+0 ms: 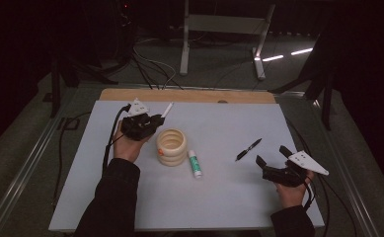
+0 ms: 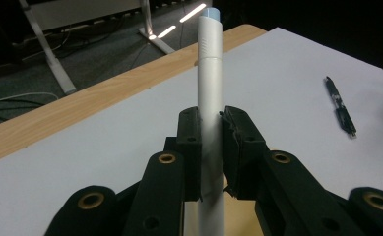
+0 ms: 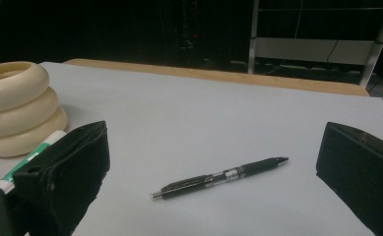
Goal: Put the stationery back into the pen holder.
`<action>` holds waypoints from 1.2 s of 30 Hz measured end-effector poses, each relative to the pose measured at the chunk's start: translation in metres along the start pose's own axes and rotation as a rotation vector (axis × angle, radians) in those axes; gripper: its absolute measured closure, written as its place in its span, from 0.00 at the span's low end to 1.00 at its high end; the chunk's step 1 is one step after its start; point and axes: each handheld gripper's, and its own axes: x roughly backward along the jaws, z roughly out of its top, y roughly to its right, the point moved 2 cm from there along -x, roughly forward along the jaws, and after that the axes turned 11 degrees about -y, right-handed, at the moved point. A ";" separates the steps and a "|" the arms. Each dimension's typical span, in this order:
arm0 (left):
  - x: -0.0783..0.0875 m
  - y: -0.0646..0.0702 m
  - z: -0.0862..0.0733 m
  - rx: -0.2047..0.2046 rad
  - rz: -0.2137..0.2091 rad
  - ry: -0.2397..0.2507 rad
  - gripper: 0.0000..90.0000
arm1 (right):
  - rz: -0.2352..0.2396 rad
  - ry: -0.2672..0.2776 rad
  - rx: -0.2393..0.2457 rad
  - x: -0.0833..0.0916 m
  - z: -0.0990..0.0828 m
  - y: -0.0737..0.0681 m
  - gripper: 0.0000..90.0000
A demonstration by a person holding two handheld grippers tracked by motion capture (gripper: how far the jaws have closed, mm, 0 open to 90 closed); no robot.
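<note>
My left gripper (image 1: 156,120) (image 2: 211,128) is shut on a white marker with a pale blue cap (image 2: 210,73) (image 1: 167,109), held a little above the sheet just behind the cream ringed holder (image 1: 171,146) (image 3: 16,105). A white and green glue stick (image 1: 195,163) (image 3: 29,160) lies right of the holder. On the sheet to the right lies a black pen (image 1: 248,149) (image 3: 221,178) (image 2: 340,105). Near the front right, my right gripper (image 1: 272,155) (image 3: 211,172) stands open, its jaws wide on either side of the pen but short of it.
A white sheet (image 1: 219,192) covers the wooden table, whose bare far edge (image 1: 189,95) shows. Cables trail from both grippers. Metal table legs (image 1: 183,44) and cables stand on the dark floor behind.
</note>
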 end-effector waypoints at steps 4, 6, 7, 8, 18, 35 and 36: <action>-0.001 0.001 0.000 0.003 -0.004 0.006 0.88 | 0.000 0.000 0.002 0.000 0.000 0.000 0.00; -0.001 0.001 0.000 0.003 -0.005 0.007 0.88 | 0.000 0.000 0.001 0.000 0.000 0.000 0.00; -0.002 0.001 0.000 0.003 -0.006 0.009 0.88 | 0.000 0.000 0.001 0.000 0.000 0.000 0.00; -0.002 0.001 0.000 0.002 -0.007 0.009 0.88 | 0.000 0.000 0.000 0.000 0.000 0.000 0.00; -0.005 0.004 0.001 0.004 -0.014 0.018 0.88 | 0.000 0.000 0.000 0.000 0.000 0.000 0.00; -0.012 0.012 0.005 -0.002 -0.031 0.030 0.88 | 0.001 0.000 0.001 0.000 0.000 0.000 0.00; -0.013 0.012 0.005 -0.003 -0.033 0.029 0.88 | 0.001 0.000 0.001 0.000 0.000 0.000 0.00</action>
